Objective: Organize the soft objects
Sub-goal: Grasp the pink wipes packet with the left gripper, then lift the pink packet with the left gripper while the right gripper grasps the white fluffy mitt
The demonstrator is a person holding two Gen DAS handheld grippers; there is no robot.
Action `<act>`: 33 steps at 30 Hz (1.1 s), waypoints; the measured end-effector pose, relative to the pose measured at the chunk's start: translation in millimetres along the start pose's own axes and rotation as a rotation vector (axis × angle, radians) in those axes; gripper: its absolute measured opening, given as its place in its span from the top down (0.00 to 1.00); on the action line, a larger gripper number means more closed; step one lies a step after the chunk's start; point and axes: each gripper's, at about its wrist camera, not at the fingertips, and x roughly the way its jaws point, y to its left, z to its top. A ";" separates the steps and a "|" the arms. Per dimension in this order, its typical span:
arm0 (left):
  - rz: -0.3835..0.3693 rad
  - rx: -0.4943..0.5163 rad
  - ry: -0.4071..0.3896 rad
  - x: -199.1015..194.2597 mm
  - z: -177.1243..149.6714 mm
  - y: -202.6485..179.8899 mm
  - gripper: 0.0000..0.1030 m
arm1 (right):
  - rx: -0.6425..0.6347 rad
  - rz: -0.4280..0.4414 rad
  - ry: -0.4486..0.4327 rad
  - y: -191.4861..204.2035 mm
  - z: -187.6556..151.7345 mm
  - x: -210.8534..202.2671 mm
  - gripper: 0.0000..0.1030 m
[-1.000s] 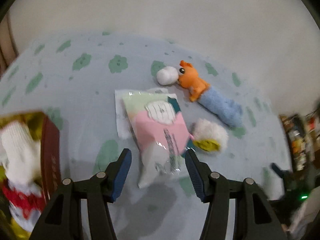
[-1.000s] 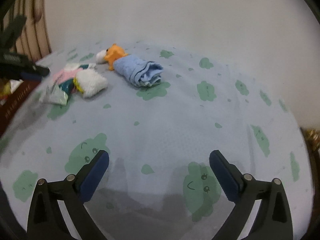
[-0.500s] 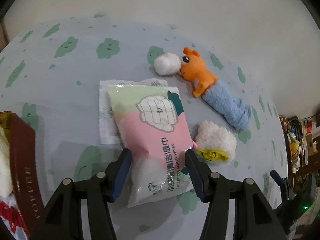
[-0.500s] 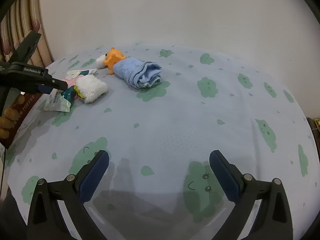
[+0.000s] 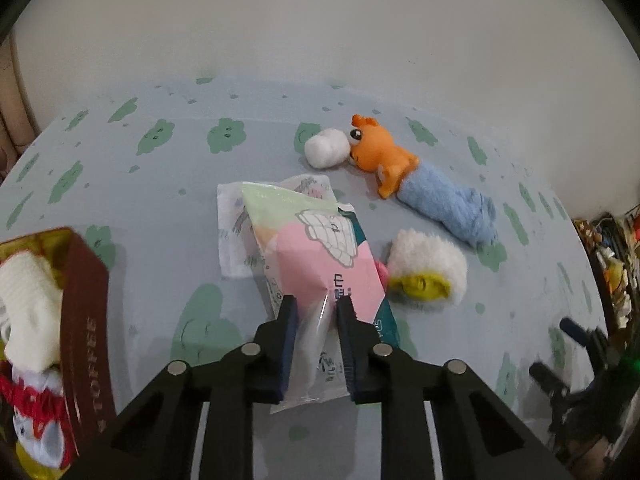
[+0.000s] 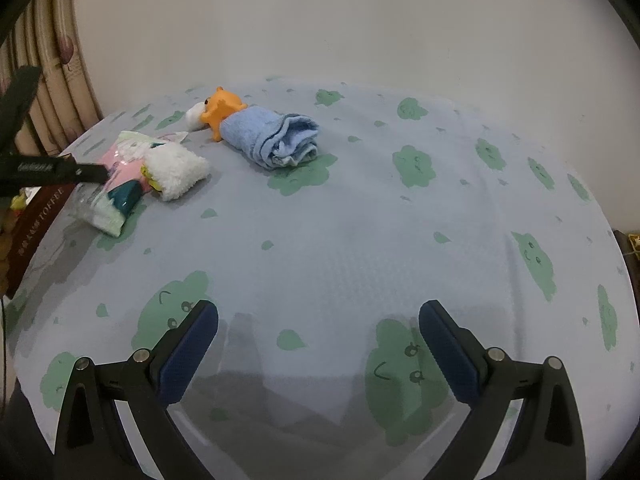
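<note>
The left gripper (image 5: 316, 312) is clamped on the near end of a glossy plastic wipes pack (image 5: 320, 256), its crinkled clear seam squeezed between the blue ribbed pads. The pack, pink, pale green and teal, lies on the cloud-printed bedsheet (image 5: 160, 208), partly covering a flat white packet (image 5: 232, 232) whose print is too blurred to read. Just right of it sits a fluffy white pouf (image 5: 430, 268) with a yellow part that cannot be made out. Beyond lie a white cotton ball (image 5: 326, 153), a smooth orange toy (image 5: 380, 156) and a rolled blue towel (image 5: 448, 208). At left, cut off by the frame, a brown box (image 5: 86, 332) holds white knit socks (image 5: 28, 312). The right gripper (image 6: 318, 344) hovers with its jaws wide apart and nothing between them.
</note>
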 end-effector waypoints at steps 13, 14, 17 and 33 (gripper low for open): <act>-0.023 -0.031 -0.076 -66.0 -38.0 8.7 0.89 | 0.029 0.056 0.004 6.9 8.8 0.4 0.02; -0.028 -0.027 -0.064 -65.8 -40.7 9.6 0.89 | 0.029 0.081 0.000 13.0 13.2 1.0 0.02; -0.049 -0.027 -0.025 -57.9 -49.4 14.5 0.89 | -0.011 0.124 -0.015 35.3 27.6 4.5 0.02; -0.137 -0.102 0.148 -11.6 -44.2 34.8 0.42 | -0.089 0.154 -0.050 69.7 57.1 8.3 0.02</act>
